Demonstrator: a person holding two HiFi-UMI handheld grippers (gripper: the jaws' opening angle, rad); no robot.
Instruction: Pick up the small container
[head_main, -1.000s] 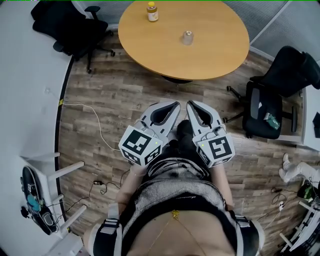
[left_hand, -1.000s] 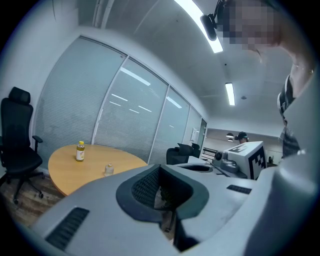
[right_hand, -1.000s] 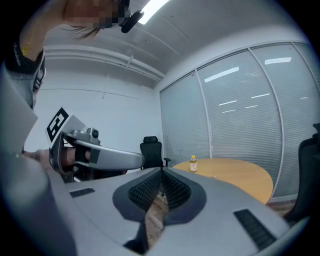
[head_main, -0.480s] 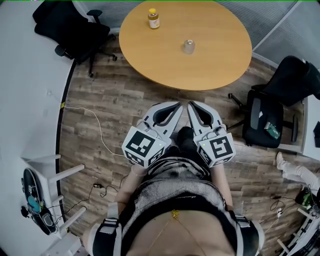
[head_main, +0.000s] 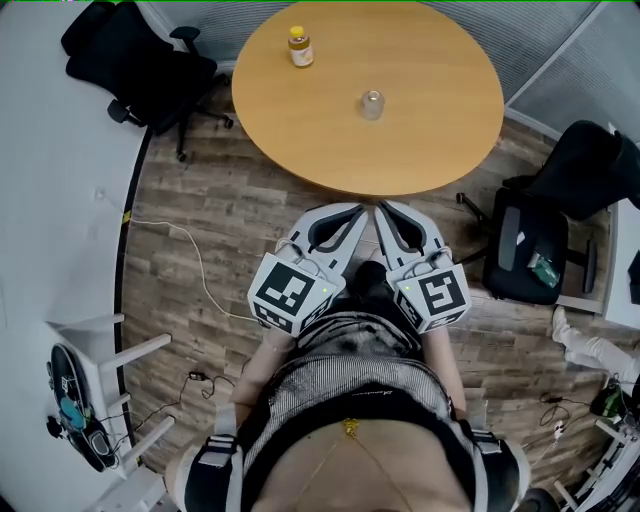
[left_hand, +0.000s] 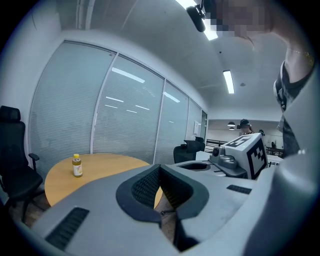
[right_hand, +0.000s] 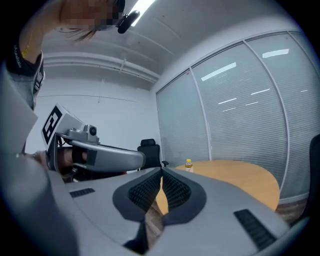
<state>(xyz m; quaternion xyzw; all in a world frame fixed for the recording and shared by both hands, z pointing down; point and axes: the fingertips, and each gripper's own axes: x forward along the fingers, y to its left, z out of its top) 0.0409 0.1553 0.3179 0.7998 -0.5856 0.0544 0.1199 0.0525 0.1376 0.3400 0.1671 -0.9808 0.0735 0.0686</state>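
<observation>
Table: round table (head_main: 440, 150) now lies closer ahead of both grippers than a second ago, so the approach is under way.
Left gripper (head_main: 351, 209): clenched, empty.
Right gripper (head_main: 381, 207): clenched, empty, just beside the left.
Small container (head_main: 372, 104): upright on the table, ahead, probably still out of reach.
</observation>
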